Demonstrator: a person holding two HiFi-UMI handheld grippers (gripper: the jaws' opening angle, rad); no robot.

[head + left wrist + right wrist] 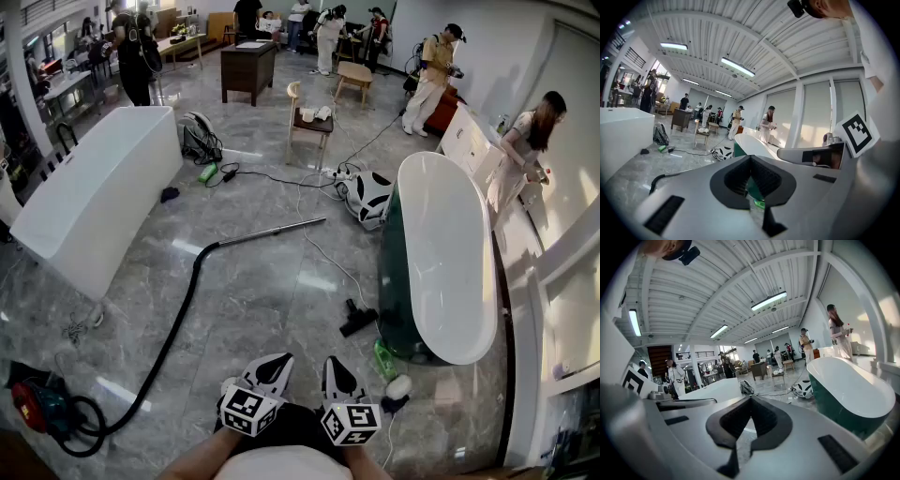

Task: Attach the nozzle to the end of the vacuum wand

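Observation:
The silver vacuum wand (272, 232) lies on the marble floor in the head view, and its black hose (178, 323) curves back to a red vacuum body (37, 408) at the lower left. A black nozzle (357, 318) lies apart from the wand, near the foot of the green tub. My left gripper (275, 364) and right gripper (336, 367) are held side by side close to my body, well short of both parts. In the gripper views, the left gripper (751, 157) and the right gripper (750, 398) each have their jaws shut with nothing between them.
A white bathtub (94, 187) stands at the left and a green-and-white bathtub (441, 253) at the right. A black-and-white appliance (368, 194), cables, a wooden stool (309, 127) and a green bottle (384, 359) sit on the floor. Several people stand at the back.

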